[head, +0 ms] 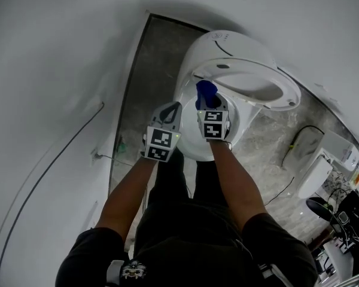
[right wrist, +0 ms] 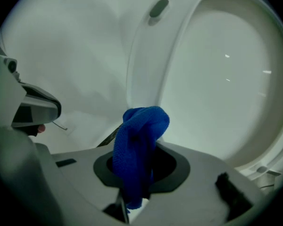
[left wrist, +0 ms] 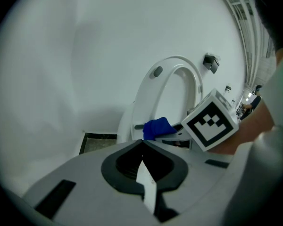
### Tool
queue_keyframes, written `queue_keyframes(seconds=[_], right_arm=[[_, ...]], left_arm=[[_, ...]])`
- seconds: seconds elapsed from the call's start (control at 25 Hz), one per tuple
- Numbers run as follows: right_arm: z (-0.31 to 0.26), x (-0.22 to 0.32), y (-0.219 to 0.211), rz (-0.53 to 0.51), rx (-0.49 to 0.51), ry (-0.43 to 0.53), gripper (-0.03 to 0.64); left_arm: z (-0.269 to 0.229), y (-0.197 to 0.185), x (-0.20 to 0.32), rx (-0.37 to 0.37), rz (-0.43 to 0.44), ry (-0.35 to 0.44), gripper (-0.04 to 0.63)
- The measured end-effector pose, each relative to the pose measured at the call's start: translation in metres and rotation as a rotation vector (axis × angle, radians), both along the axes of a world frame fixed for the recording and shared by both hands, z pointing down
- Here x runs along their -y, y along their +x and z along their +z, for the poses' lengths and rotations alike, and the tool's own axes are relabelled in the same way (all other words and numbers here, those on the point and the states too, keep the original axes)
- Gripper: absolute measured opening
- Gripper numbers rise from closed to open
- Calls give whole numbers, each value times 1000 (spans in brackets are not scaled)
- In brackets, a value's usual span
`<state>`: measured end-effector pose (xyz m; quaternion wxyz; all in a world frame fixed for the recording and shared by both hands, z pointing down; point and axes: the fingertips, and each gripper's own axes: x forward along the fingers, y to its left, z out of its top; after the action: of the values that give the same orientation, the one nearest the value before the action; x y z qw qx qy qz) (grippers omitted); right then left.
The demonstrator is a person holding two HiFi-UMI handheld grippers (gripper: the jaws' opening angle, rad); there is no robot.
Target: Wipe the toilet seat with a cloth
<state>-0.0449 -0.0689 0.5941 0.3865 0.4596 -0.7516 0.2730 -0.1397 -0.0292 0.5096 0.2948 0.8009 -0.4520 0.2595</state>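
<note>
Since the right gripper [head: 210, 102] pinches only a fold of the blue cloth [right wrist: 137, 140], rubbing the toilet seat [head: 285, 93] could tug it free; the left gripper [left wrist: 142, 142] is pressed together, empty.

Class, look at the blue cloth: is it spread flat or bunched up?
Bunched up. The cloth stands as a folded wad pinched in the right gripper, not laid out flat.

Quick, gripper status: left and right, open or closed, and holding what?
Left gripper: closed, holding nothing.
Right gripper: closed on the blue cloth.
</note>
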Motion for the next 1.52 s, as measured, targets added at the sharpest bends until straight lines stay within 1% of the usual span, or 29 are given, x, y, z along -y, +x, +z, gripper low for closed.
queue_keyframes(seconds=[0.12, 0.24, 0.44, 0.6, 0.76, 0.84, 0.92, 1.04, 1.2, 1.4, 1.52], right_arm=[[-28, 5, -8, -7, 30, 43, 77], [-68, 11, -14, -2, 64, 93, 77], [-135, 31, -15, -2, 123, 189, 77], [-165, 17, 1, 1, 161, 211, 77], [-189, -3, 19, 18, 200, 259, 77], [-192, -16, 32, 43, 211, 256, 77], [-193, -30, 44, 72, 229, 240, 77], [-206, -46, 58, 99, 269, 237, 77], [-222, -55, 74, 100, 321, 250, 77], [-237, -54, 100, 135, 352, 283, 77], [-245, -54, 115, 158, 357, 305, 77]], left_arm=[[-13, 0, 10, 6, 0, 26, 9], [-36, -1, 17, 4, -10, 45, 9], [-75, 7, 38, -14, 13, 86, 9], [-100, 19, 58, 5, 57, 149, 9], [-131, 38, 76, 8, 133, 231, 9], [-147, 49, 84, 19, 166, 263, 9], [-158, 62, 91, 62, 195, 295, 10], [-169, 80, 103, 160, 238, 345, 11], [-172, 103, 119, 313, 316, 413, 20], [-155, 125, 132, 448, 455, 432, 106], [-144, 128, 138, 537, 525, 432, 114]])
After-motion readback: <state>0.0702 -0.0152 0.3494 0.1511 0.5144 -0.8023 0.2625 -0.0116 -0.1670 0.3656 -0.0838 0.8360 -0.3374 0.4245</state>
